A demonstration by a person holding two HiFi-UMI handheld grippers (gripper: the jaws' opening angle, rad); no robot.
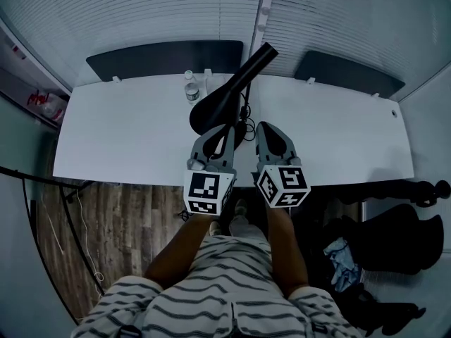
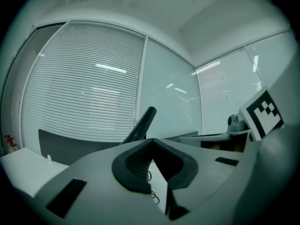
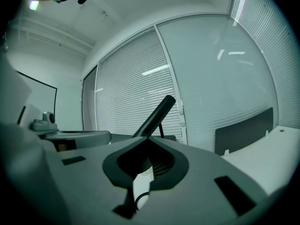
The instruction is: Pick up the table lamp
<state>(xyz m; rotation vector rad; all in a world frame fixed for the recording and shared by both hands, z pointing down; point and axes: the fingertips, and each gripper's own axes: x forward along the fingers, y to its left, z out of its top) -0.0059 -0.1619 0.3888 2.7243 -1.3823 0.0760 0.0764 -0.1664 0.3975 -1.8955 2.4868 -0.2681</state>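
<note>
Head view, looking steeply down: a long, smooth white counter (image 1: 120, 132) runs along slatted window blinds (image 1: 141, 13). The black table lamp (image 1: 211, 110) stands at the middle of the counter's length, its flat oval base about halfway between the far and near edges and its straight tube arm leaning toward the far edge. A small clear bottle (image 1: 191, 87) stands near the far edge, just beside the base, and thin black cable (image 1: 244, 127) loops by the base. Bare white surface stretches to both ends. The grey left gripper (image 1: 227, 129) and right gripper (image 1: 263, 126) reach over the near edge, tips close to the base. Left gripper view: the left gripper (image 2: 150, 140) has its ribbed dark pads meeting at the tip, nothing between them, with the lamp's arm (image 2: 142, 123) rising beyond. Right gripper view: the right gripper (image 3: 146, 138) is likewise closed and empty, the arm (image 3: 157, 114) slanting behind it.
</note>
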